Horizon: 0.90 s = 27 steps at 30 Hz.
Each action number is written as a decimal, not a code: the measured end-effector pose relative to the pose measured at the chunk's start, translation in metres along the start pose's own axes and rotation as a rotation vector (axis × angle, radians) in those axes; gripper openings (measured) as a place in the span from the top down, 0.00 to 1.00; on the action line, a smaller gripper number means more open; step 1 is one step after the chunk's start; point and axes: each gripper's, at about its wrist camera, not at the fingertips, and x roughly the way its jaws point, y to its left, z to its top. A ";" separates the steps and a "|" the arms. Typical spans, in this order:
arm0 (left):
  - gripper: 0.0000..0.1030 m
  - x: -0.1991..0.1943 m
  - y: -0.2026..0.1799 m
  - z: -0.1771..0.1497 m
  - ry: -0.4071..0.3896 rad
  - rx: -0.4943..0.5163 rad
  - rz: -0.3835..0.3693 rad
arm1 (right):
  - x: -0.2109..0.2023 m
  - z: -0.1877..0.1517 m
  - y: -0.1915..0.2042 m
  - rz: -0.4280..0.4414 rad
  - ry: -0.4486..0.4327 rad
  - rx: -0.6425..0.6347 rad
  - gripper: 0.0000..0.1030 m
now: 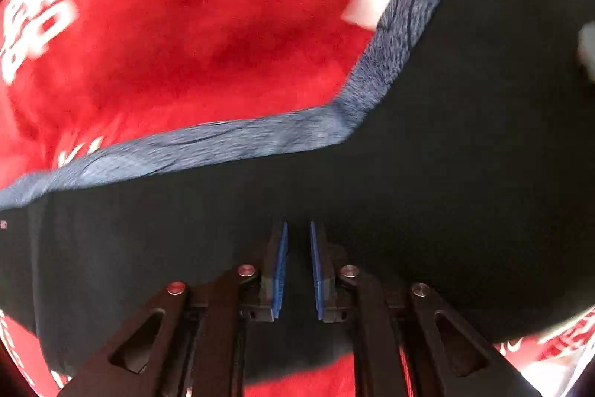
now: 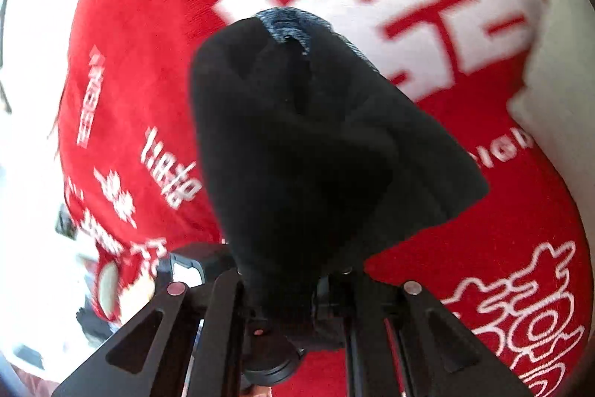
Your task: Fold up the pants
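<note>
**Black pants with grey-blue waistband, on red printed cloth**

Item: one pair of black fabric pants with a heathered grey-blue knit waistband. In your left wrist view they lay spread over a red plush cloth with white printed lettering, the waistband running along their far edge and turning away toward the far right.

Left gripper: you pointed it steeply down over the black fabric. Its blue ribbed pads stood drawn close, a narrow slot between them; dark cloth filled that slot, but whether you pinched a fold there could not be told.

Right gripper: its fingertips were buried under the pants. You had it clamped on a bunch of the black cloth, which ran away from the jaws toward the waistband at the far end, over the red cloth.
</note>
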 end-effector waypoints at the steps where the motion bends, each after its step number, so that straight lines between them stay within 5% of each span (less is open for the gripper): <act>1: 0.86 -0.011 0.013 -0.001 -0.017 -0.016 0.002 | 0.004 -0.002 0.014 -0.016 0.010 -0.039 0.89; 9: 0.86 -0.075 0.163 -0.027 -0.028 -0.115 0.113 | 0.088 -0.056 0.138 -0.209 0.123 -0.370 0.89; 16: 0.86 -0.083 0.282 -0.075 0.025 -0.200 0.218 | 0.193 -0.146 0.182 -0.470 0.234 -0.574 0.86; 20: 0.86 -0.081 0.317 -0.087 0.034 -0.255 0.207 | 0.211 -0.190 0.201 -0.622 0.191 -0.756 0.68; 22: 0.86 -0.081 0.324 -0.089 0.029 -0.260 0.198 | 0.211 -0.207 0.215 -0.634 0.190 -0.829 0.47; 27: 0.86 -0.091 0.310 -0.077 0.017 -0.236 0.114 | 0.171 -0.229 0.234 -0.535 0.205 -0.862 0.44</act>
